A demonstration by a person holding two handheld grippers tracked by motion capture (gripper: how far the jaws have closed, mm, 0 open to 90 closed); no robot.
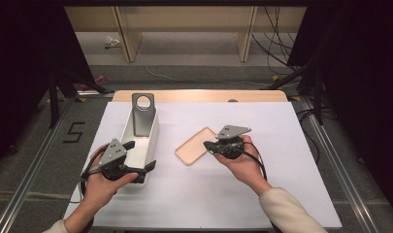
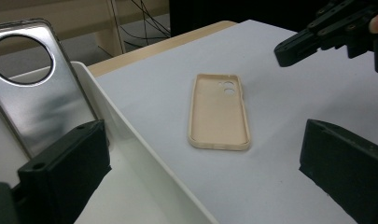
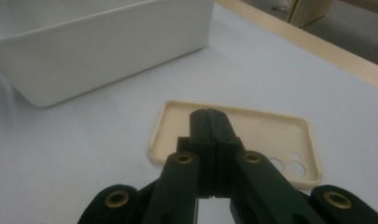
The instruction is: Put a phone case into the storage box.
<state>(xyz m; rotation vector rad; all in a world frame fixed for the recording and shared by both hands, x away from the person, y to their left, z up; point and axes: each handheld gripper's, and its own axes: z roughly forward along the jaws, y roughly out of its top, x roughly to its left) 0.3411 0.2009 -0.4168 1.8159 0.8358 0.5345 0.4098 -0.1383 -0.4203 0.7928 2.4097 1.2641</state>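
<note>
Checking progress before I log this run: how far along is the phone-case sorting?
Done: one silver phone case stands leaning in the white bin. In hand: nothing gripped; the right gripper is shut with its jaws empty, hovering over the beige phone case, and the left gripper is open around the bin's near end. Left: the beige case lies open side up on the white tabletop, outside the bin.

Even overhead light falls on the white desk (image 1: 281, 194), bright at centre, with dark surroundings at both sides of the high view. Shadows are soft and faint. Both gripper views look slightly hazy, with near jaws blurred.
</note>
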